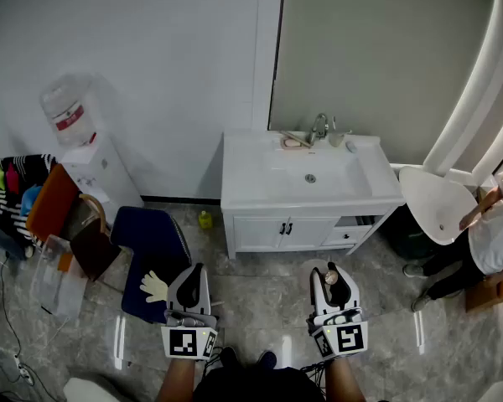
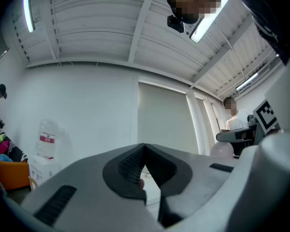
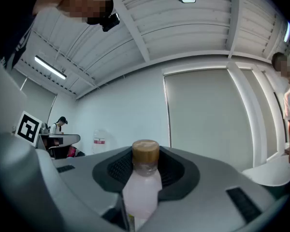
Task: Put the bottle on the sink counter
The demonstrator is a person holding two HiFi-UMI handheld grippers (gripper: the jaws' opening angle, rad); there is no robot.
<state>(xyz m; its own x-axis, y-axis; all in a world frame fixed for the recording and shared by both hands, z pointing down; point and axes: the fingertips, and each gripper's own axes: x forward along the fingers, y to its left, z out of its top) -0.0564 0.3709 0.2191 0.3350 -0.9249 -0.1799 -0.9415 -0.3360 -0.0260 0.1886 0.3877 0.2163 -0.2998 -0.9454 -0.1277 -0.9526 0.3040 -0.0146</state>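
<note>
A small bottle (image 3: 141,190) of pale pinkish liquid with a brown cap stands upright between the jaws of my right gripper (image 3: 146,167), which is shut on it. In the head view that bottle (image 1: 331,280) and right gripper (image 1: 330,273) are held low over the tiled floor, in front of the white sink counter (image 1: 245,178). My left gripper (image 1: 194,273) hovers to the left at the same height. In its own view the left gripper (image 2: 144,150) has its jaws meeting at the tips with nothing between them.
The counter has a basin (image 1: 312,174), a faucet (image 1: 320,127) and a soap dish (image 1: 292,142). Left are a water dispenser (image 1: 74,128) and a blue chair (image 1: 158,243) with a white glove (image 1: 153,286). A yellow bottle (image 1: 204,219) stands on the floor. A person (image 1: 496,229) is by a white round table (image 1: 440,204).
</note>
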